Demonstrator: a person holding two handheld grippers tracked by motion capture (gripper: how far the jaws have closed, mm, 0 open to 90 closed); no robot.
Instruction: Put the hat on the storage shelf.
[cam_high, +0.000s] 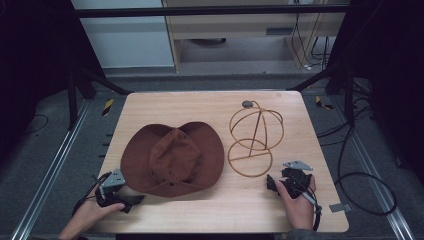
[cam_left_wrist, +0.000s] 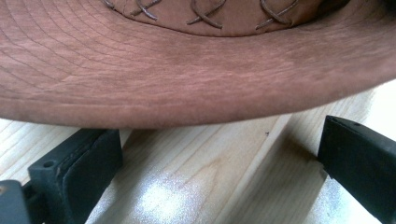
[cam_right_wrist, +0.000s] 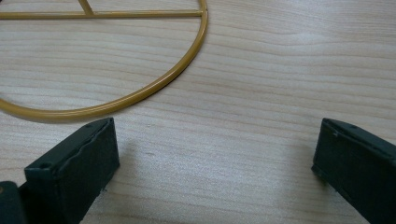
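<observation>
Sitting flat on the wooden table (cam_high: 150, 107) is one brown hat (cam_high: 172, 157), a little to the left of the middle. Just to its right, one gold wire stand (cam_high: 254, 137) is waiting, with a round ring at the bottom and a ball-shaped cage on top.

The left gripper (cam_high: 131, 201) is resting low at the near edge of the hat's brim. In the left gripper view its jaws are standing wide apart, with the brim (cam_left_wrist: 187, 79) right in front of them and nothing between them. The right gripper (cam_high: 272, 183) is hanging just beside the stand's bottom ring (cam_right_wrist: 140, 95), and its jaws are wide apart too, holding nothing.

It looks like the hat is going to go onto the stand. Here is what could go wrong. The brim is soft and floppy, so if only one gripper is pinching it, the hat may sag or slip out. The stand is thin and light, so a bump from the hat or the right gripper may tip it or push it away.

Counting now: one hat, one stand, two grippers, two hands, one table.
</observation>
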